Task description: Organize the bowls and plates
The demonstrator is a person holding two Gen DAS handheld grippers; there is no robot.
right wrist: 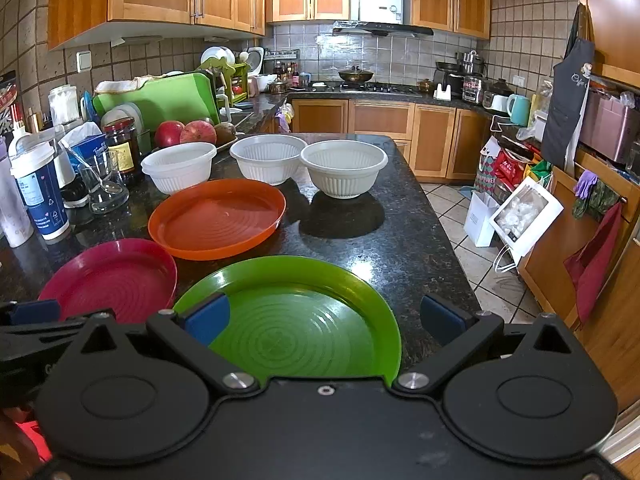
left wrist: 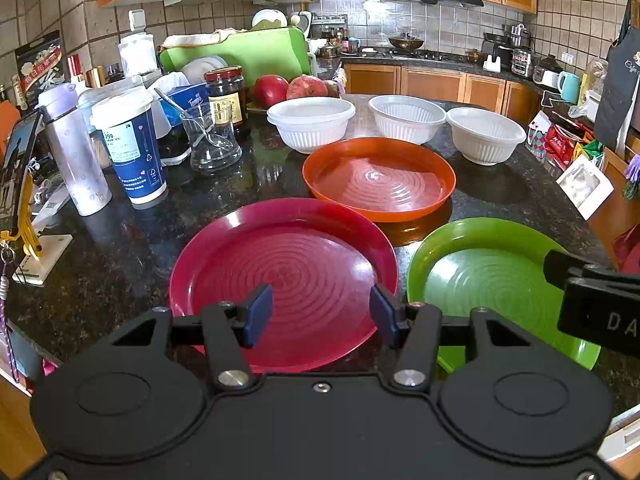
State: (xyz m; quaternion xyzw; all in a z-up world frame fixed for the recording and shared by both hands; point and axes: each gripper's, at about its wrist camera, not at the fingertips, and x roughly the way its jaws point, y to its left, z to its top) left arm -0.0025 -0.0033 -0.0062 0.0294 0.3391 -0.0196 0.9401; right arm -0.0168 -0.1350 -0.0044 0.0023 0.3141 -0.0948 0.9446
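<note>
My left gripper (left wrist: 320, 314) hangs released over the near rim of the red plate (left wrist: 288, 276), low in its frame. My right gripper (right wrist: 324, 322) is spread wide over the green plate (right wrist: 296, 320). The orange plate (left wrist: 378, 178) lies beyond, centre frame, nearer my left.

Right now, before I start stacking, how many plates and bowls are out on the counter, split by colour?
Red plate: 1
Orange plate: 1
Green plate: 1
White bowls: 3, the left one, the middle one, the right one
Total: 6 pieces, 3 plates and 3 bowls, none stacked yet.
</note>
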